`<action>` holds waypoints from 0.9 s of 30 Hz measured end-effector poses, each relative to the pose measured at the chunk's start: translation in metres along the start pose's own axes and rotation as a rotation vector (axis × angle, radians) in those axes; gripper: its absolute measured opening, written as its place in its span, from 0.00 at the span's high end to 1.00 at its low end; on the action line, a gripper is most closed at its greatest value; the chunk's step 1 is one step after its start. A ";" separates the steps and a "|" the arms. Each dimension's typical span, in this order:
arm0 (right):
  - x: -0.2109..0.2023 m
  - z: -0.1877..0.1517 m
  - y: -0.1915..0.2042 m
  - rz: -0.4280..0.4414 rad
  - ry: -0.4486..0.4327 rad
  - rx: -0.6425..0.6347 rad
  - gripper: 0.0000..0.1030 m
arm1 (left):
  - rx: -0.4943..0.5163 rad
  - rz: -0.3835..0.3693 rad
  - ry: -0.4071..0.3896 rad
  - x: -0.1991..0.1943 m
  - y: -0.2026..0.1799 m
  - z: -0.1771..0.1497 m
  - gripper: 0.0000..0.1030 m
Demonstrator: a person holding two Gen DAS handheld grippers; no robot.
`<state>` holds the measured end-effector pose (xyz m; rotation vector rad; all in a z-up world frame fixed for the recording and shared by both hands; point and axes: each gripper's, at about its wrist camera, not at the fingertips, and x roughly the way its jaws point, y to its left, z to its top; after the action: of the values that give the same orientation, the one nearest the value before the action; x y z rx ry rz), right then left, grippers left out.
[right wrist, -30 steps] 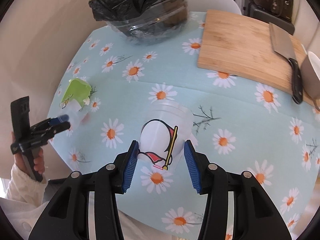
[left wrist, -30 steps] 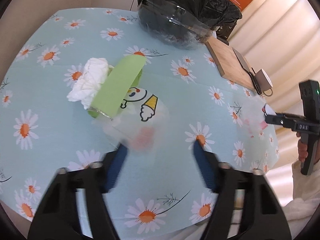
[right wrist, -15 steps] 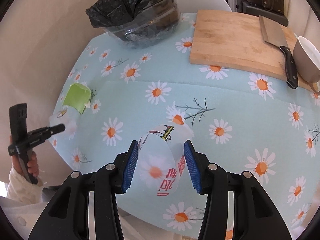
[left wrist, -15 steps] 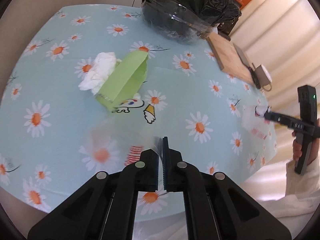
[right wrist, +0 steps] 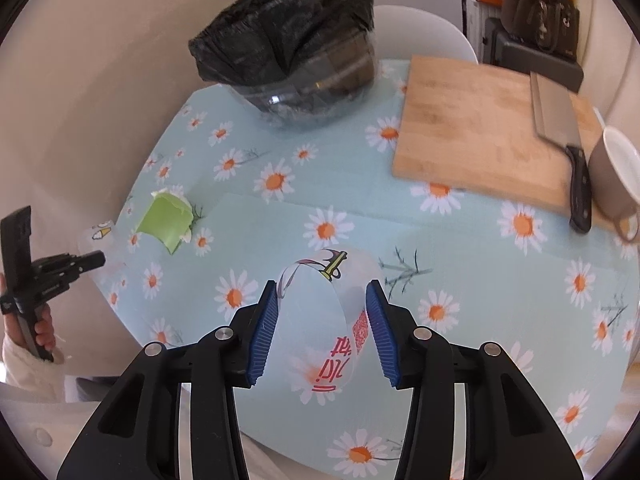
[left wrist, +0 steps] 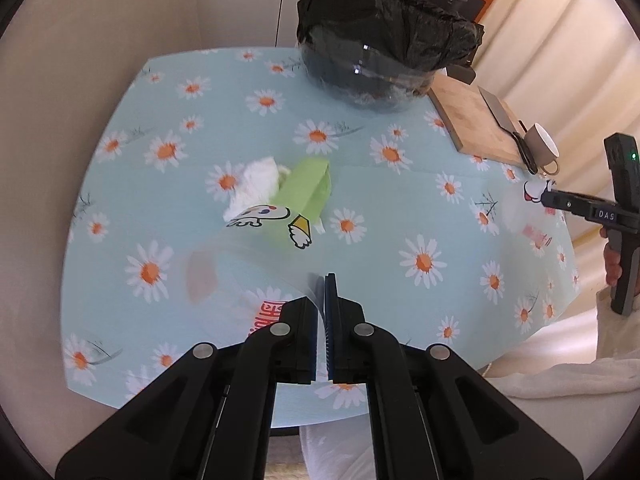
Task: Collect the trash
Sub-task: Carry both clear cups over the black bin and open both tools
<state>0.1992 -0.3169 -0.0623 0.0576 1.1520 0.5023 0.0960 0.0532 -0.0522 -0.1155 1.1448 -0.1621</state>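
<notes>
My left gripper (left wrist: 323, 280) is shut on the rim of a clear plastic cup (left wrist: 256, 248) with cartoon prints, held above the table. My right gripper (right wrist: 322, 300) is shut on a second clear printed cup (right wrist: 324, 320), its mouth facing me, lifted above the table. A green paper wrapper (left wrist: 308, 194) and a crumpled white tissue (left wrist: 256, 184) lie on the daisy tablecloth (left wrist: 160, 200) beyond the left cup. The wrapper also shows in the right wrist view (right wrist: 166, 220). A bin lined with a black bag (left wrist: 380, 68) stands at the table's far side, also in the right wrist view (right wrist: 296, 64).
A wooden cutting board (right wrist: 488, 132) with a cleaver (right wrist: 560, 136) lies at the far right, and a brown mug (right wrist: 616, 176) stands beside it. A white chair (right wrist: 420, 32) is behind the table. The table edge is near on my side.
Both grippers have lifted and drawn back with their cups. The left gripper shut on its cup's rim a second ago and holds it. The right cup tipped mouth towards me.
</notes>
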 end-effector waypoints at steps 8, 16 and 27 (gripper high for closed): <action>-0.026 0.030 0.012 0.006 -0.053 -0.046 0.59 | 0.064 0.001 -0.029 -0.010 -0.007 0.024 0.97; -0.052 0.063 0.029 -0.010 -0.125 -0.105 0.59 | 0.109 -0.003 -0.061 -0.019 -0.008 0.053 0.97; -0.071 0.105 0.043 0.011 -0.206 -0.146 0.59 | 0.233 -0.030 -0.096 -0.033 -0.033 0.110 0.97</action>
<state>0.2551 -0.2856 0.0551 -0.0106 0.9118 0.5751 0.1804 0.0280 0.0278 0.0651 1.0217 -0.3121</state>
